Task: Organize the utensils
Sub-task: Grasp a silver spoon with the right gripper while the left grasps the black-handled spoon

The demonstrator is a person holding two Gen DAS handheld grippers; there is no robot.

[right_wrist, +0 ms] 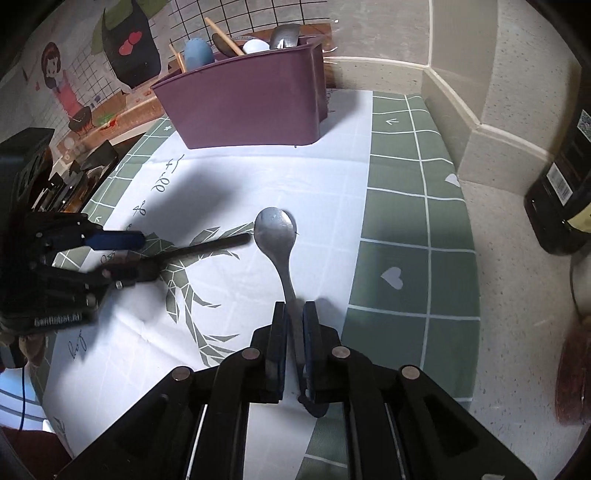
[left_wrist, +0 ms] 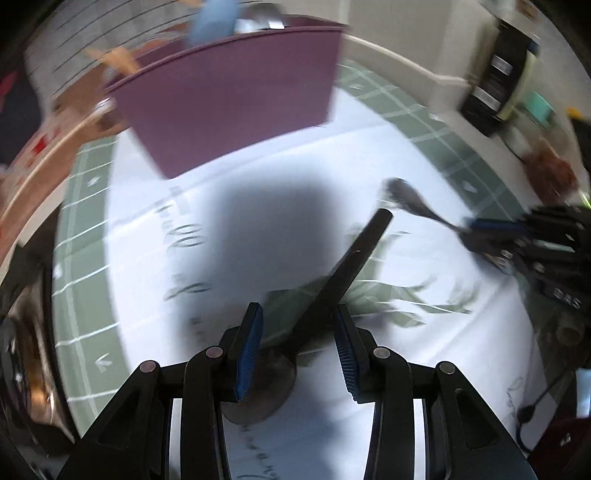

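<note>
Upright, the purple caddy (right_wrist: 251, 99) holds several utensils (right_wrist: 284, 36), perhaps spoons.

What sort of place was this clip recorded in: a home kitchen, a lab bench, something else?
Most likely a home kitchen counter. A purple utensil caddy already holding spoons and wooden tools stands on a green checked cloth, a dark bottle sits on the speckled counter by a corner, and the wall behind has grid tiles with cartoon stickers.
</note>
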